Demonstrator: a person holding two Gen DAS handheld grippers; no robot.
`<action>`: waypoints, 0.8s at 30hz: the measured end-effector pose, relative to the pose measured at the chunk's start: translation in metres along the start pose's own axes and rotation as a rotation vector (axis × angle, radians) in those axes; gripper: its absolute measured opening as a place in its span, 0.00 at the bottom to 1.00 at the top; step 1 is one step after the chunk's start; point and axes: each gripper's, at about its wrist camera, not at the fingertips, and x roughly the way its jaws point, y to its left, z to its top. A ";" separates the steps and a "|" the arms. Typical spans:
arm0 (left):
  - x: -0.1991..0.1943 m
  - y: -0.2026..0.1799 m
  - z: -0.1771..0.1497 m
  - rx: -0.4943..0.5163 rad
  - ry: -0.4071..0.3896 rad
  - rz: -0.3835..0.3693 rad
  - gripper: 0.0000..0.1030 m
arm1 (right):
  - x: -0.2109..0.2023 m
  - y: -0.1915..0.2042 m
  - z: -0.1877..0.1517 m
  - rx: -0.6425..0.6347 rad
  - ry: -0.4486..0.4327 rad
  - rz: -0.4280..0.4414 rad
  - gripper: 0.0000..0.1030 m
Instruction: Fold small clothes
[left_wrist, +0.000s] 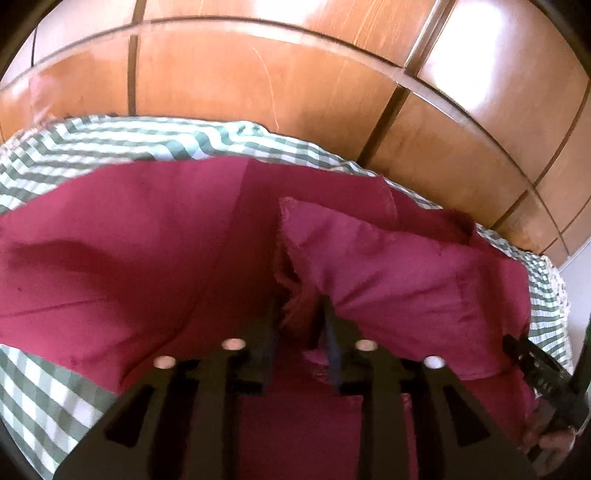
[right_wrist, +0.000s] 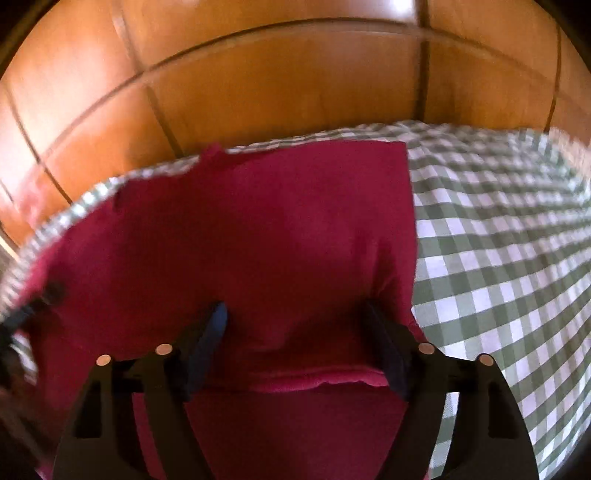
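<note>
Magenta-red cotton garment spread flat over a green-and-white checked tablecloth, reaching close to the cloth's far edge, glossy orange-brown wooden panelled doors right behind

Left wrist view:
- left gripper clamped down on a bunched-up fold of the red garment, frayed raw hem sticking up right between the black fingers
- pinched flap lifted and tilted over the flat layer underneath, draping off to the right
- another black gripper's finger poking in at the lower right edge, resting against the garment's edge

Right wrist view:
- right gripper with jaws spread wide, blue-padded fingers either side of a strip of the red garment, not squeezing it
- doubled-over hem edge running across low down between the two fingers, so two layers stacked there
- garment's right edge straight, checked tablecloth bare beyond it
- dark blurry gripper tip at the far left on the garment, too smeared to say much more
- same wooden doors up top, pretty motion-blurred overall
</note>
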 end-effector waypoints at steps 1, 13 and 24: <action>-0.005 0.000 0.000 0.005 -0.014 0.010 0.38 | 0.002 0.005 -0.002 -0.021 -0.005 -0.030 0.81; -0.082 0.118 -0.028 -0.357 -0.085 -0.013 0.47 | 0.008 0.012 -0.001 -0.061 0.004 -0.059 0.92; -0.141 0.294 -0.080 -0.877 -0.202 0.036 0.39 | 0.007 0.015 -0.004 -0.069 -0.012 -0.071 0.92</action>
